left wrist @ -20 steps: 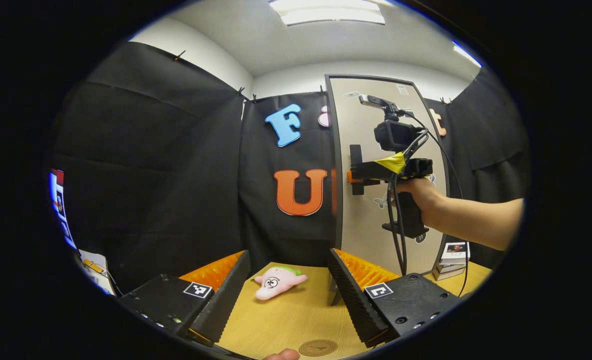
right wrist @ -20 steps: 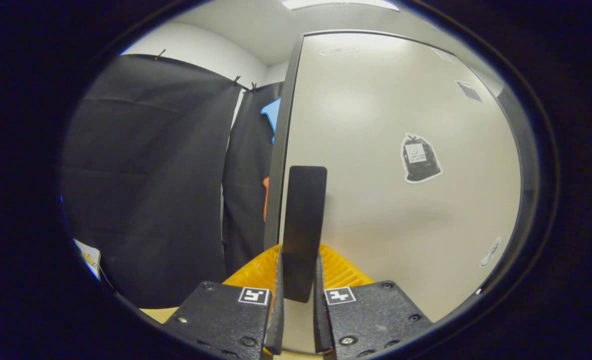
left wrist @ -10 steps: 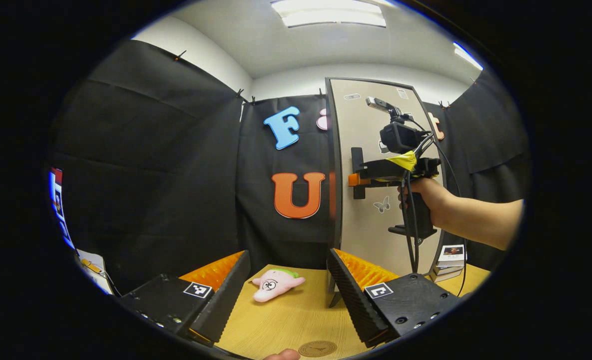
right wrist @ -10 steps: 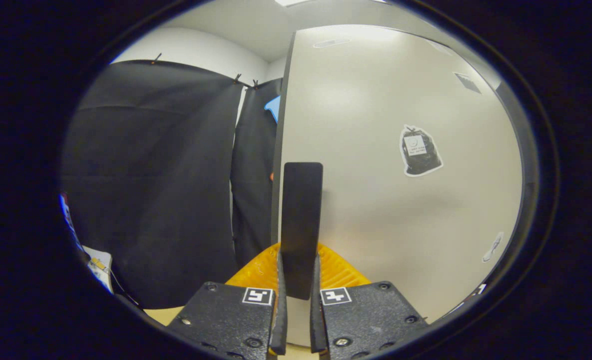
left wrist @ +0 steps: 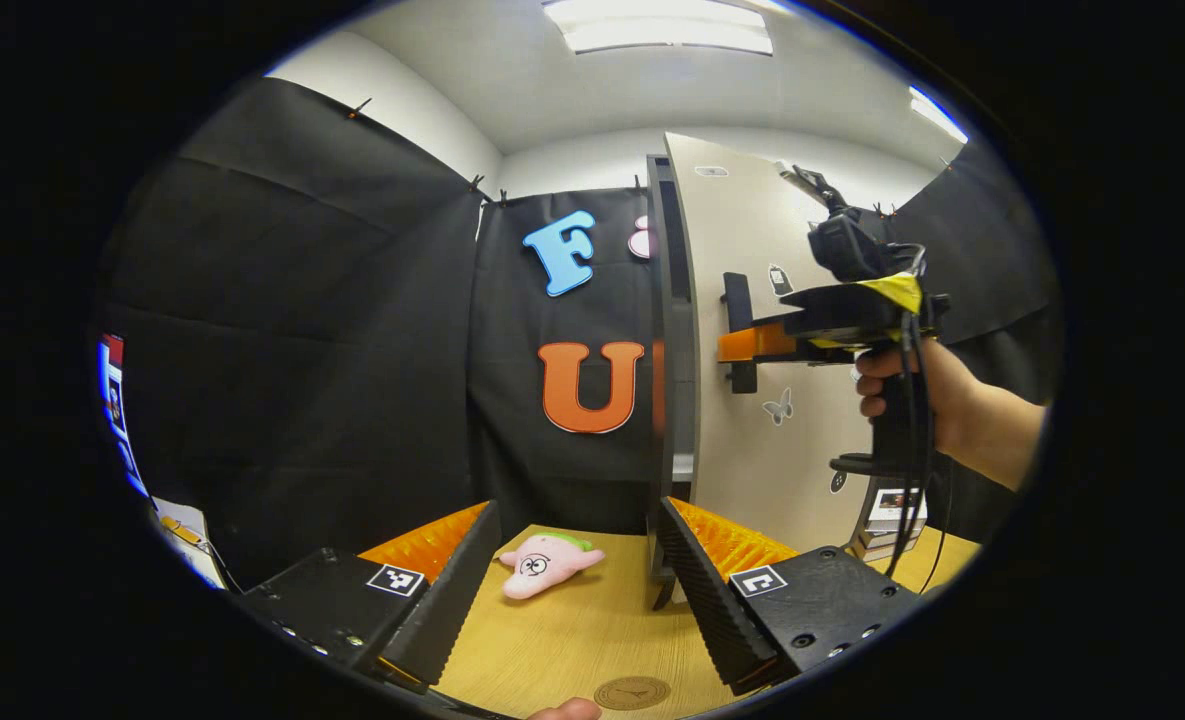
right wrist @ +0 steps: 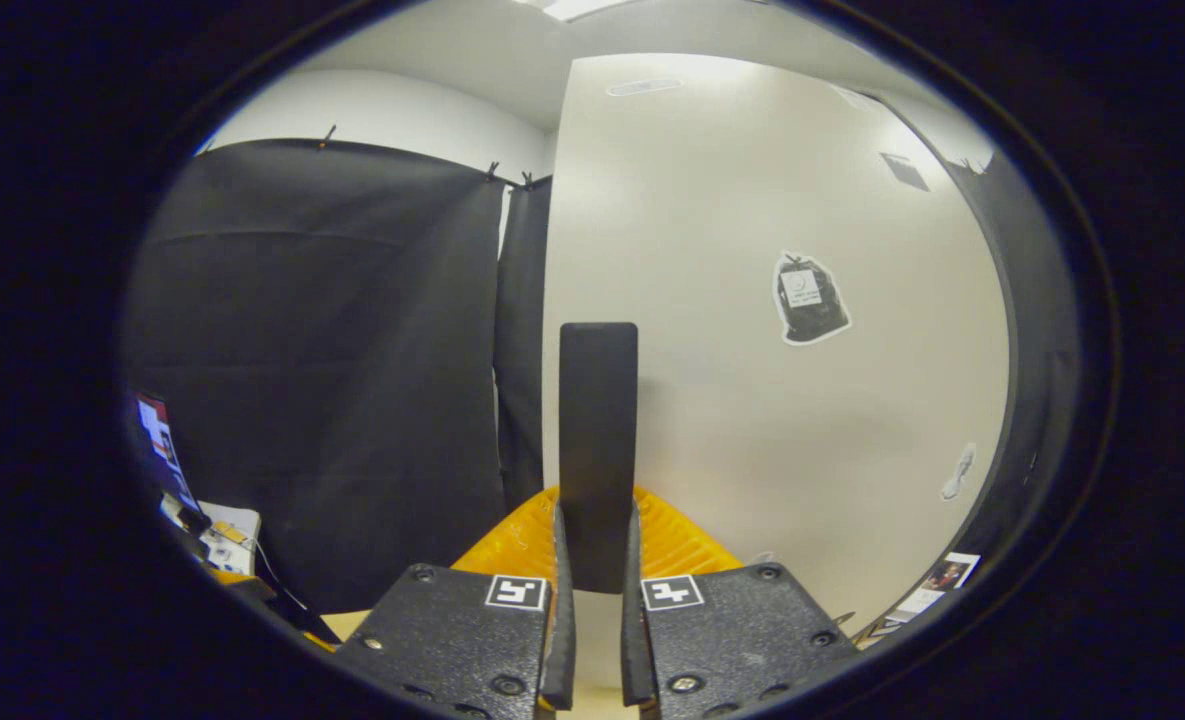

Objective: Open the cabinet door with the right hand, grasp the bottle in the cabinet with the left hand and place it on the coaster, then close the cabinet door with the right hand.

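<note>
2 fingers of the right tool [right wrist: 592,600] are clamping the door handle [right wrist: 598,450]; pulling steadily toward 6 o'clock is advisable while the left tool [left wrist: 572,590] is waiting wide.

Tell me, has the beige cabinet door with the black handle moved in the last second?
Yes. In the left gripper view the beige cabinet door has swung open away from the dark cabinet frame, pulled by the right gripper clamped on its black handle.

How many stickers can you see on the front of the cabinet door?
4 on the cabinet door: a dark bag-shaped sticker right of the handle, a butterfly sticker below it, a small dark one lower, a pale label near the top. The right gripper may hide more.
</note>
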A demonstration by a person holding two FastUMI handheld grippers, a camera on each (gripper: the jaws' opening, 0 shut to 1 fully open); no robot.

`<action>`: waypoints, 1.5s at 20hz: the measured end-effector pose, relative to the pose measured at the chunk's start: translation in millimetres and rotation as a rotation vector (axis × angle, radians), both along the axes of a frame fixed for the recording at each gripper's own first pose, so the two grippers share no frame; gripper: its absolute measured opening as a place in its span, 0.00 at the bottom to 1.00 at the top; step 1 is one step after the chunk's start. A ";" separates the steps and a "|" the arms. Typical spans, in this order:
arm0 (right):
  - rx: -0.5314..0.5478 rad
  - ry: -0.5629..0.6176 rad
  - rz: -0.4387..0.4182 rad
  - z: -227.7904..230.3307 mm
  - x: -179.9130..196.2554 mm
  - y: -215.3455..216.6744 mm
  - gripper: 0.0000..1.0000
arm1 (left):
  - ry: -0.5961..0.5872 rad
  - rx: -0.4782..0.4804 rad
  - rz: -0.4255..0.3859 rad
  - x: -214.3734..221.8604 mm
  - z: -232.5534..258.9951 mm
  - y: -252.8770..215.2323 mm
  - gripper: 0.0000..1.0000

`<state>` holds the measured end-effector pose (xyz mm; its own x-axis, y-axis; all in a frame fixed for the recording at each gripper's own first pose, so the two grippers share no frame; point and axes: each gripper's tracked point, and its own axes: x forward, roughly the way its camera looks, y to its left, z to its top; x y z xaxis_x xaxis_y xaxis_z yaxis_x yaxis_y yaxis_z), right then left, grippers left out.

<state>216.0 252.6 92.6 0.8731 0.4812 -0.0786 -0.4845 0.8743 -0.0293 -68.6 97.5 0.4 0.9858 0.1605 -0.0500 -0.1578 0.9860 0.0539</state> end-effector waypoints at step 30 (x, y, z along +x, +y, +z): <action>0.020 -0.010 -0.103 8.1 -55.3 -78.4 0.21 | 0.028 -0.037 -0.183 15.7 -14.5 -78.3 0.95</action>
